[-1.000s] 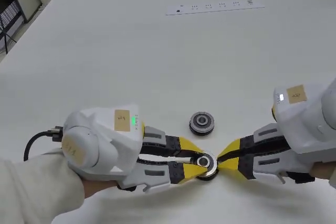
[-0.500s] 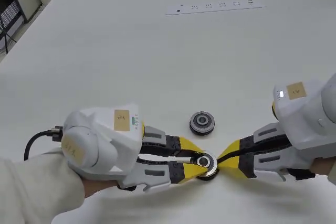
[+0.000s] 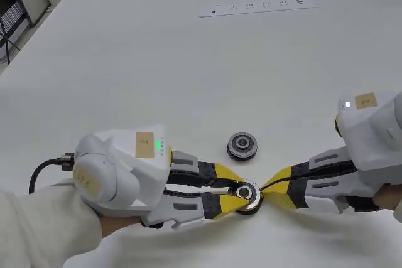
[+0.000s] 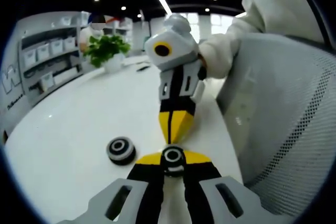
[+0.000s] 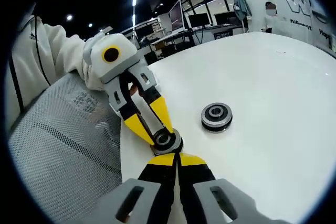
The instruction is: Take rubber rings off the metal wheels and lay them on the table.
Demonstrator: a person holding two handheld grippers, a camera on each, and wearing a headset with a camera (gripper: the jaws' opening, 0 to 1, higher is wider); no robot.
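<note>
Low in the head view, your left gripper [image 3: 237, 194] reaches in from the lower left, its jaws clamped on either side of a metal wheel [image 3: 247, 193] just right of centre. Your right gripper [image 3: 267, 192] comes in from the right edge. Its jaws are pressed together with no gap, tips touching the wheel's rim; you cannot tell whether they pinch its black rubber ring [image 3: 249, 209].

The wheel lies flat on the bench [image 3: 125, 80], axle upright, bore facing up. Just above it in the frame, apart from both grippers, a second wheel [image 3: 242, 145] lies the same way with its ring on. That makes two wheels and two rings.

The bench is plain white, and a white power strip [image 3: 257, 7] lies across the upper centre. In the left gripper view a mesh chair [image 4: 283, 129] stands at right, with a potted plant [image 4: 107, 50] and shelves [image 4: 42, 66] at upper left.
</note>
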